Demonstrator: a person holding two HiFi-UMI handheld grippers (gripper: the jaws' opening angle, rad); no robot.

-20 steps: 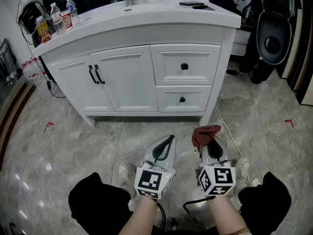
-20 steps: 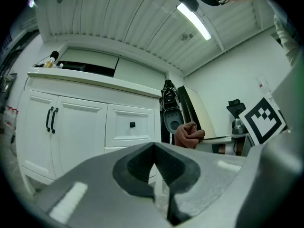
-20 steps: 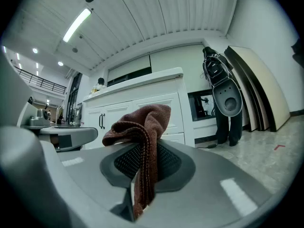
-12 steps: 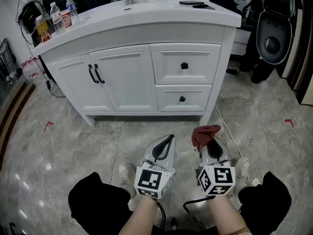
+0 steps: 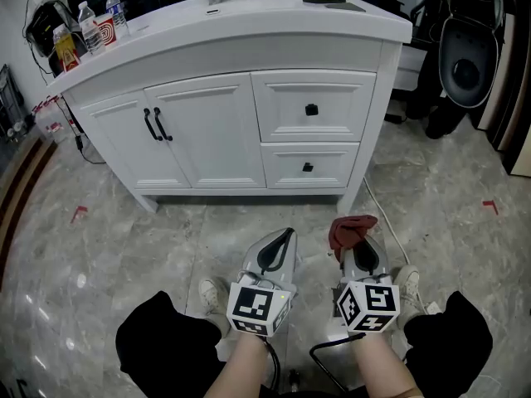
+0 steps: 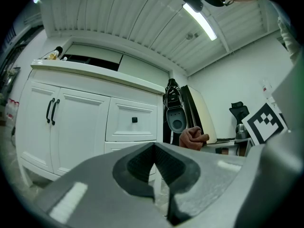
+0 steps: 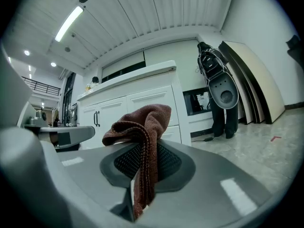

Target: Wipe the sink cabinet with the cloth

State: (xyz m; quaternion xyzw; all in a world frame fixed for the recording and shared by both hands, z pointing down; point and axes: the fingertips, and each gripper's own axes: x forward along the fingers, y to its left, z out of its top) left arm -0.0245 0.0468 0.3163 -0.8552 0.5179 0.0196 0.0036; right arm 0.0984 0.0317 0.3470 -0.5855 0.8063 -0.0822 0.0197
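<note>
Cloth [image 5: 351,229] stays pinched in right claw [image 7: 144,167], left claw [image 5: 278,252] closed on nothing; both barely moved, well short of sink cabinet [image 5: 217,131], so wiping not begun.

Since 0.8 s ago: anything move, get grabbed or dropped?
Nothing was taken hold of or let go; only the head view shifted a little. The right gripper stays shut on the cloth, and the left gripper stays shut and empty. Both are held low, short of the sink cabinet.
</note>
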